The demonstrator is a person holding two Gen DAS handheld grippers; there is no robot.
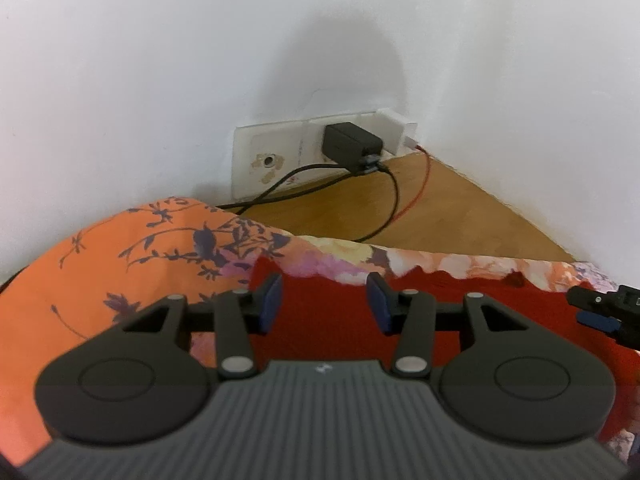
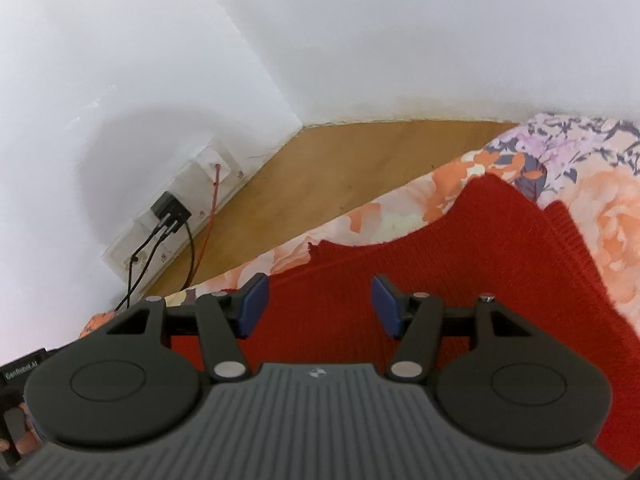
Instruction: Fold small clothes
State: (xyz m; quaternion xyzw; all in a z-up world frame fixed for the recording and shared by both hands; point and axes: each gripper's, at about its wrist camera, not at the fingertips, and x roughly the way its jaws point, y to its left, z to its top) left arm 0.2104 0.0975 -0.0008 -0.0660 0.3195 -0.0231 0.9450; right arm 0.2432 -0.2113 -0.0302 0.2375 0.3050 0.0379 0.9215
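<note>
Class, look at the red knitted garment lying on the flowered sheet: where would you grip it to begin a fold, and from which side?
Grip the red knitted garment by its far wavy edge, coming from above. It lies flat there, exposed on the flowered sheet.

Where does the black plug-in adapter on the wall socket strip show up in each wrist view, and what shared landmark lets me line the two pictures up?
Left wrist view: black adapter sits just right of centre, above the left tool.
Right wrist view: black adapter is at mid-left, up and left of the right tool.
Shared landmark: the thin red wire beside the adapter, trailing onto the wooden surface.
</note>
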